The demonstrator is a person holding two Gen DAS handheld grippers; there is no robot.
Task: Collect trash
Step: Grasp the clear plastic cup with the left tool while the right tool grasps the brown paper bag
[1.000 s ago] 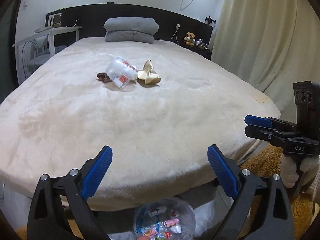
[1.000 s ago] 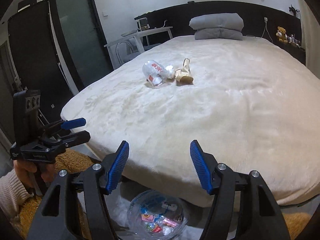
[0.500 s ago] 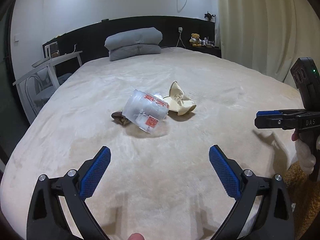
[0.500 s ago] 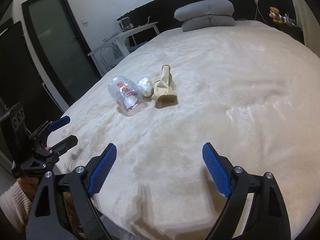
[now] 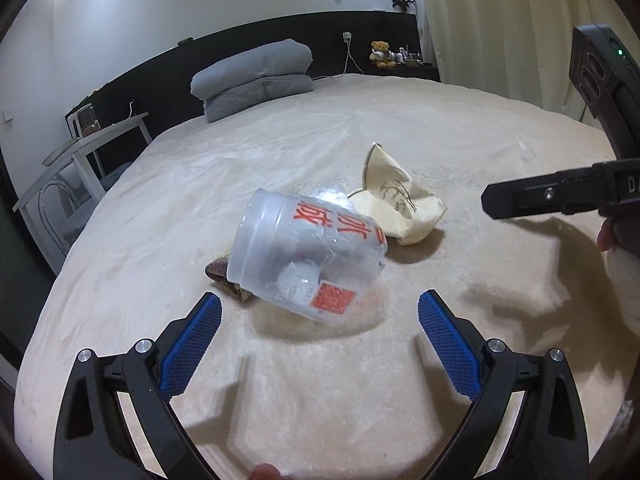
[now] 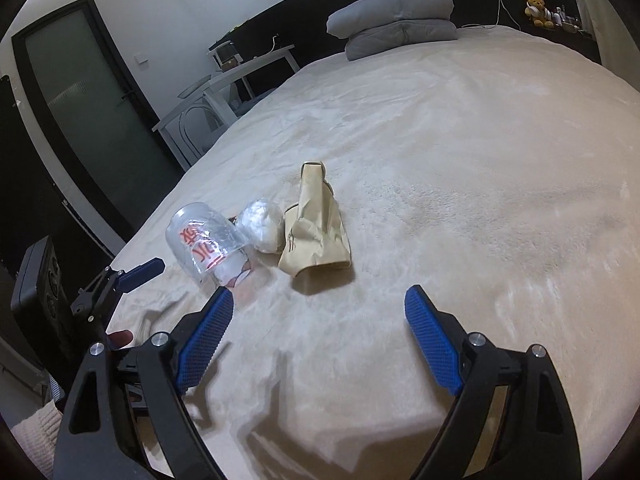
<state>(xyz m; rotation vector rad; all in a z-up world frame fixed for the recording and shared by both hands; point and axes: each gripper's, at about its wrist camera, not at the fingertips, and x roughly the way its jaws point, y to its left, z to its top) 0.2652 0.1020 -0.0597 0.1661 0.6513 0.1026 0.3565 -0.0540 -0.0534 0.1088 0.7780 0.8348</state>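
1. Trash sits in a small cluster on the cream bedspread (image 5: pixel 400 360): we see a clear plastic cup (image 5: pixel 308 256) on its side, a crumpled paper bag (image 5: pixel 396 204), a balled white wrapper (image 6: pixel 262 222) and a small brown scrap (image 5: pixel 224 276).
2. In our left wrist view the cup lies dead ahead at 12 o'clock, red lettering on its wall and a crumpled white wad inside; the brown scrap pokes out from under it at 9 o'clock and the paper bag touches it at 2 o'clock.
3. Our left gripper (image 5: pixel 320 332) hovers just short of the cup with its blue pads spread wide, wider than the cup, and nothing between them.
4. Our right gripper (image 6: pixel 320 320) is likewise wide open and holds nothing; the paper bag (image 6: pixel 316 232) lies ahead of it at 12 o'clock, the wrapper just beside the bag at 11 o'clock, the cup (image 6: pixel 208 240) at 10 o'clock above its left pad.
5. Each gripper shows in the other's view: the right one (image 5: pixel 496 204) at 3 o'clock, the left one (image 6: pixel 152 270) at 9 o'clock.
6. At the far end we see grey pillows (image 5: pixel 256 72) stacked against a dark headboard (image 5: pixel 160 76) and a teddy bear (image 5: pixel 380 54) at 1 o'clock.
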